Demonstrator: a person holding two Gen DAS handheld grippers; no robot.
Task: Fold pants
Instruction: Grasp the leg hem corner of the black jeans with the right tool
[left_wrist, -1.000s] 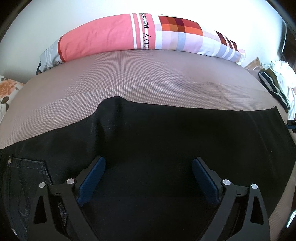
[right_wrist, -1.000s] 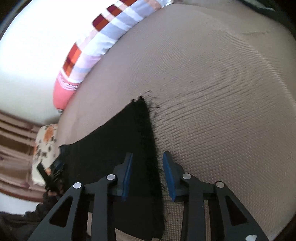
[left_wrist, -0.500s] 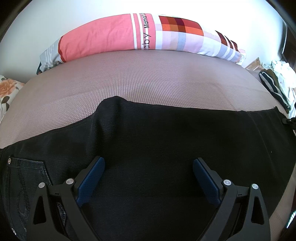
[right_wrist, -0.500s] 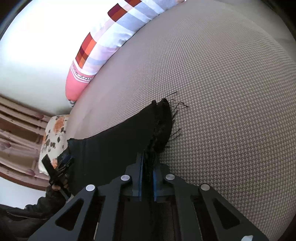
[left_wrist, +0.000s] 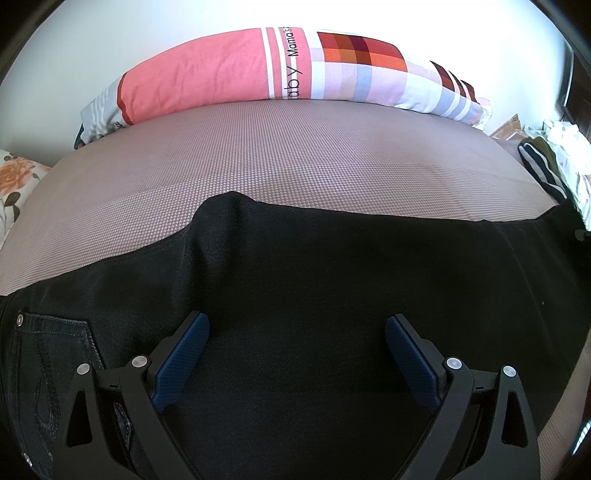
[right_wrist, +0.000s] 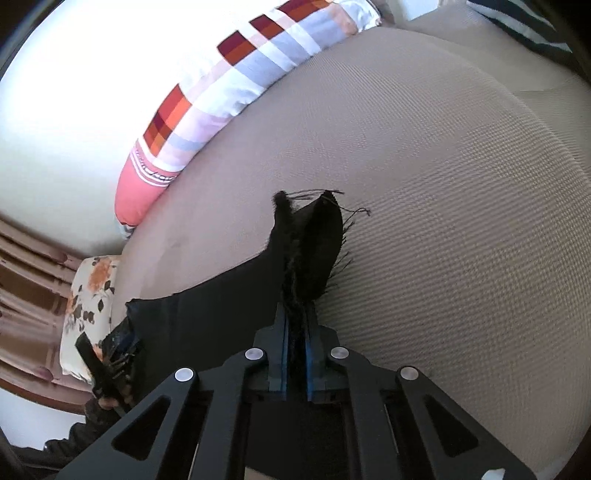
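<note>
Black pants (left_wrist: 332, 273) lie across a beige woven mattress (left_wrist: 258, 155), the waist and a stitched back pocket (left_wrist: 48, 354) at the lower left. My left gripper (left_wrist: 297, 350) hovers just over the pants with its blue pads wide apart, nothing pinched. In the right wrist view the frayed leg hem (right_wrist: 314, 240) stands up off the bed, bunched between the pads of my right gripper (right_wrist: 295, 325), which is shut on it. The rest of the leg (right_wrist: 221, 306) trails left toward the left gripper (right_wrist: 107, 362), held in a hand.
A long pink and checked pillow (left_wrist: 295, 81) runs along the wall at the back of the bed. A floral cushion (left_wrist: 14, 177) sits at the far left. Striped and spotted clothes (left_wrist: 546, 162) are piled at the right edge.
My right gripper closed on the frayed hem and lifted it off the mattress, so the hem now stands up. The left gripper stayed where it was, still open.
</note>
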